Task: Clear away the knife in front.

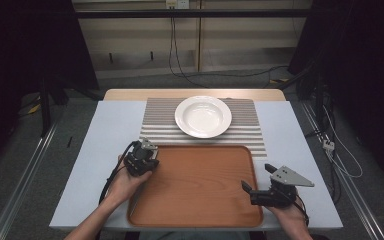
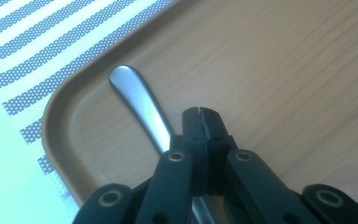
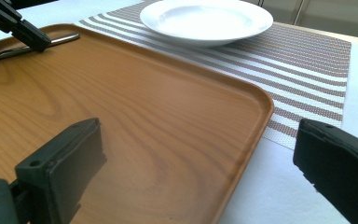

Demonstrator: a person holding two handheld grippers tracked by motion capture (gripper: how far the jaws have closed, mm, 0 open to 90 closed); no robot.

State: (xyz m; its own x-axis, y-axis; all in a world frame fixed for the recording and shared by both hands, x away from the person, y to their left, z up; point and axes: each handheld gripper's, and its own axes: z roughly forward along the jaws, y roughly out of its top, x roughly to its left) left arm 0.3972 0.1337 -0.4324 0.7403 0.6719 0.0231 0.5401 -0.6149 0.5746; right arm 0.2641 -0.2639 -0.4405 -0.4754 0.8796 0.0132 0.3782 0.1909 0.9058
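A silver utensil handle [image 2: 135, 98] lies in the near left corner of the brown wooden tray [image 1: 195, 185], its tip towards the rounded rim. My left gripper [image 2: 200, 112] hangs over it with its jaws shut together; the handle runs beneath the left jaw, not between the tips. In the high view that gripper [image 1: 141, 159] points down at the tray's left edge. My right gripper [image 1: 257, 176] stands open at the tray's right edge, nothing between its fingers [image 3: 65, 158]. From there the left gripper [image 3: 39, 43] appears far off, over the utensil [image 3: 60, 38].
A white deep plate [image 1: 203, 116] rests on a striped placemat [image 1: 155, 115] beyond the tray. The tray and mat lie on a white table [image 1: 100, 150]. Cables run across the floor behind and to the right.
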